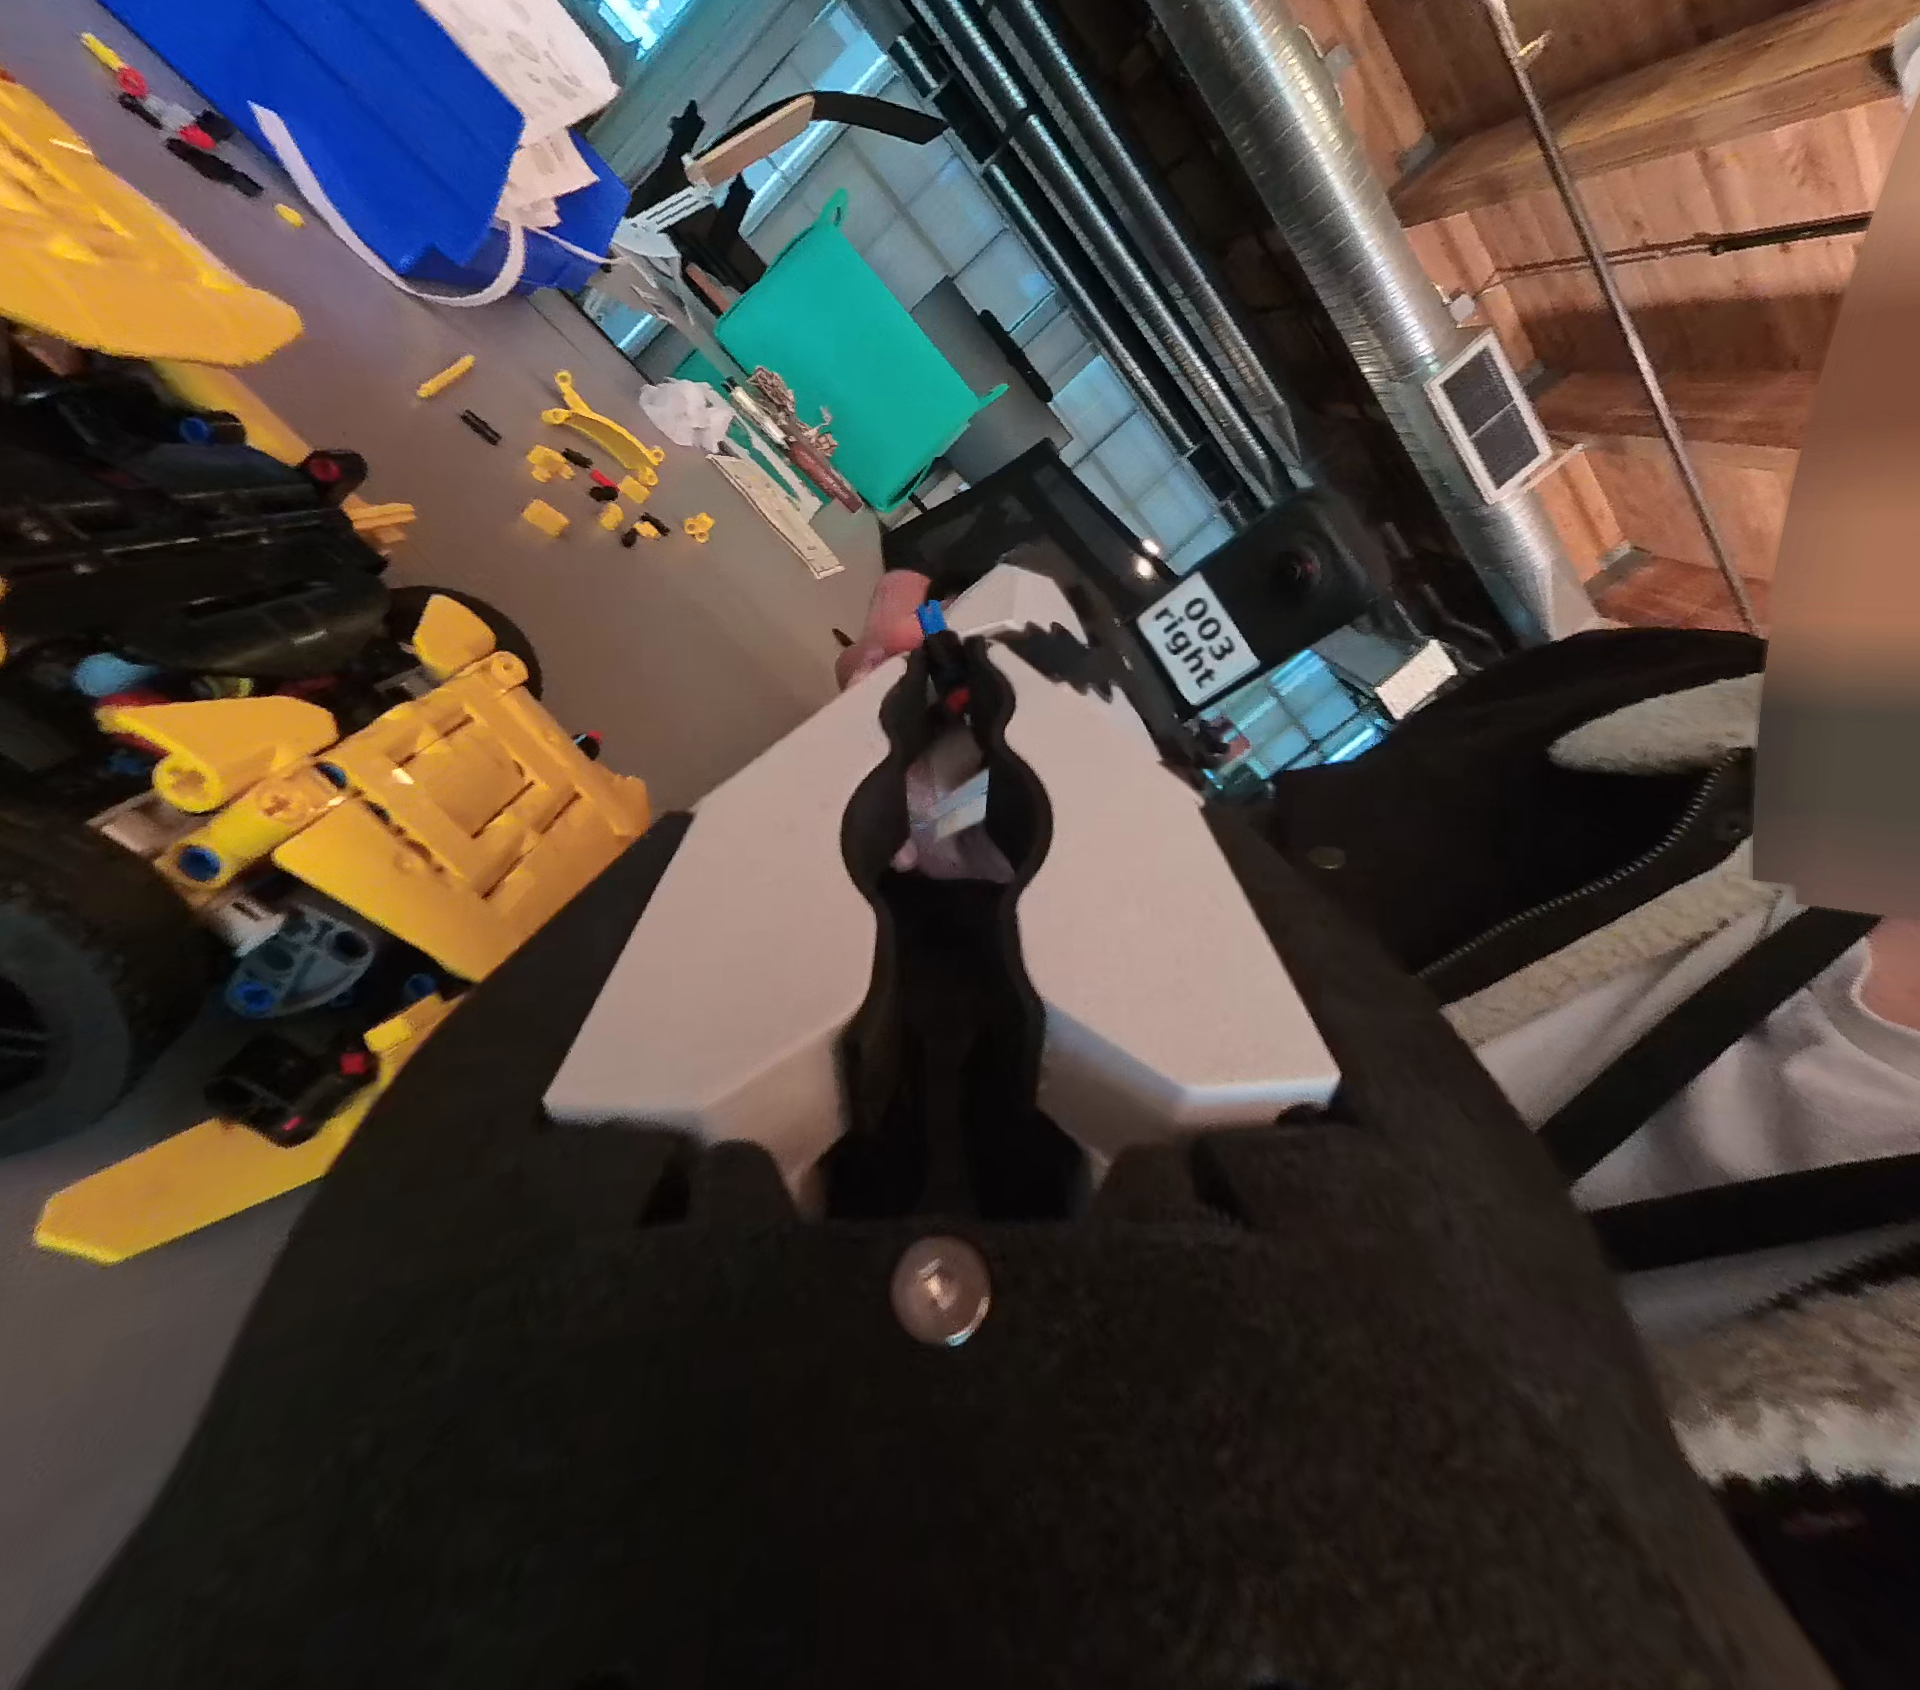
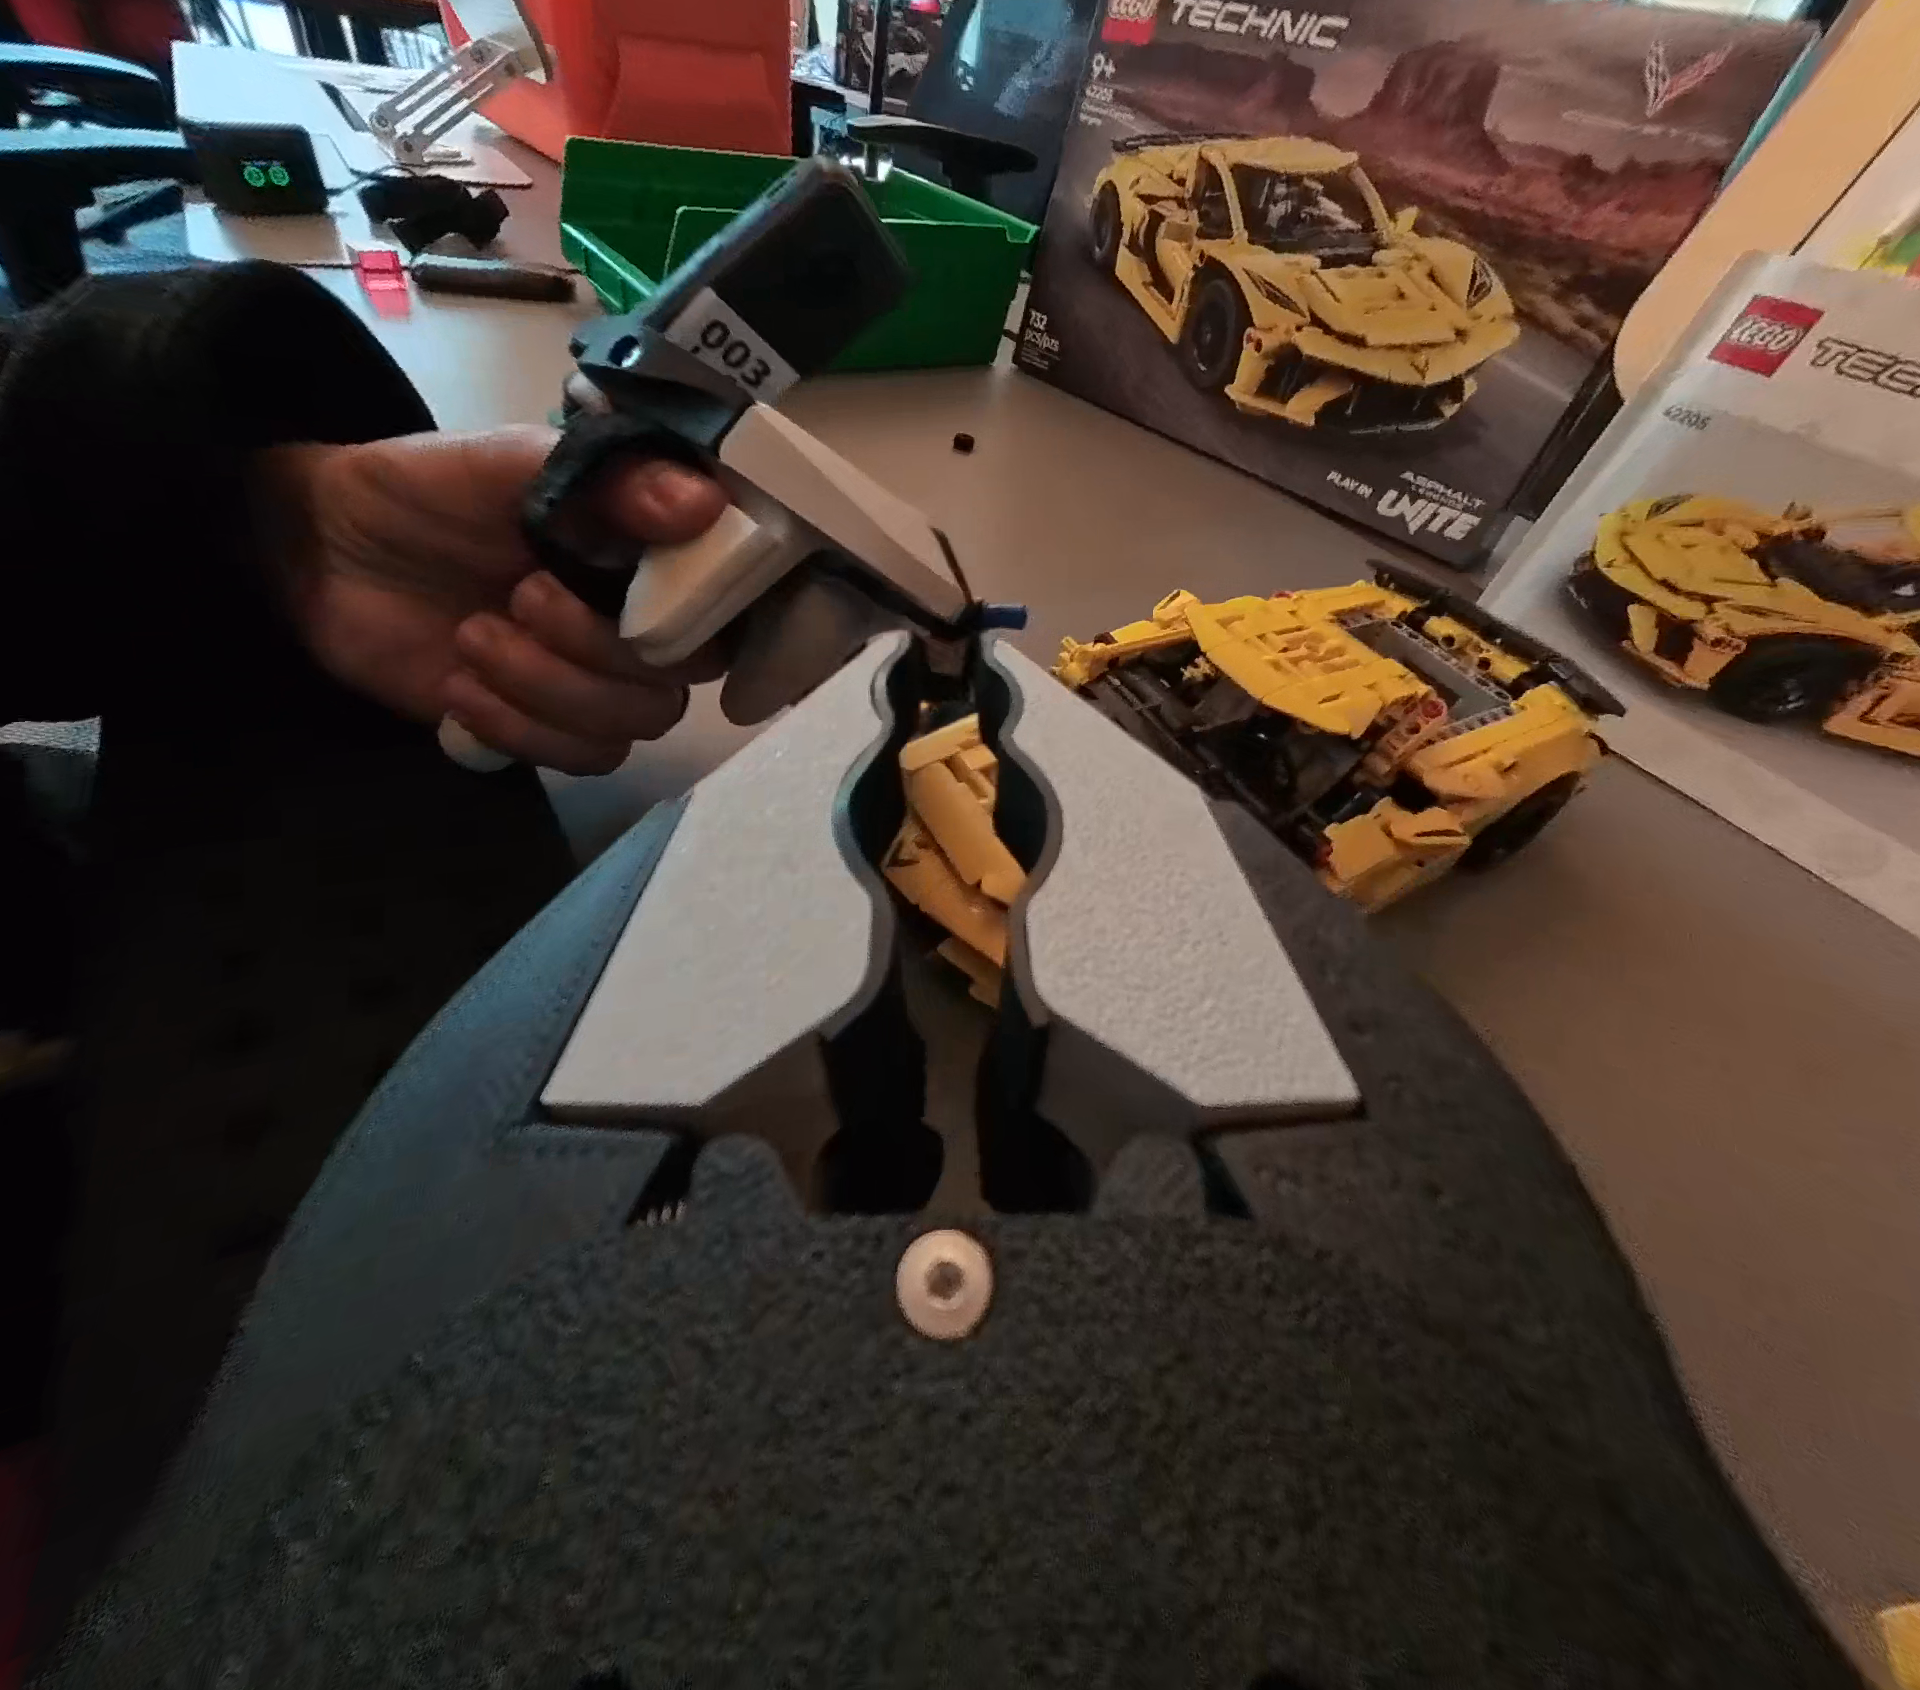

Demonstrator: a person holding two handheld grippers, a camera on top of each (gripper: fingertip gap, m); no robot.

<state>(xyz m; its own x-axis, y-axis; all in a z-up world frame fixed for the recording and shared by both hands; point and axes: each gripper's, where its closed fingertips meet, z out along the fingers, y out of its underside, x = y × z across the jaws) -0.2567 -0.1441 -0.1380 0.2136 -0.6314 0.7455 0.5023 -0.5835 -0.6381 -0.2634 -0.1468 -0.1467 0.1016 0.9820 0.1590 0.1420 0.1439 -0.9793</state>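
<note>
Pinching one small black connector piece (image 1: pixel 948 672) with blue pin between both tips: left gripper (image 1: pixel 951 684) and right gripper (image 2: pixel 951 653) pressed together on it, mid-air above desk (image 2: pixel 1558 1069), just beside yellow car model (image 2: pixel 1340 736).

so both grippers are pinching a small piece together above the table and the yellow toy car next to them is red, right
Not quite: the toy car is yellow, not red, as the right wrist view shows. Both the left gripper and right gripper do pinch a small piece together above the table.
</note>
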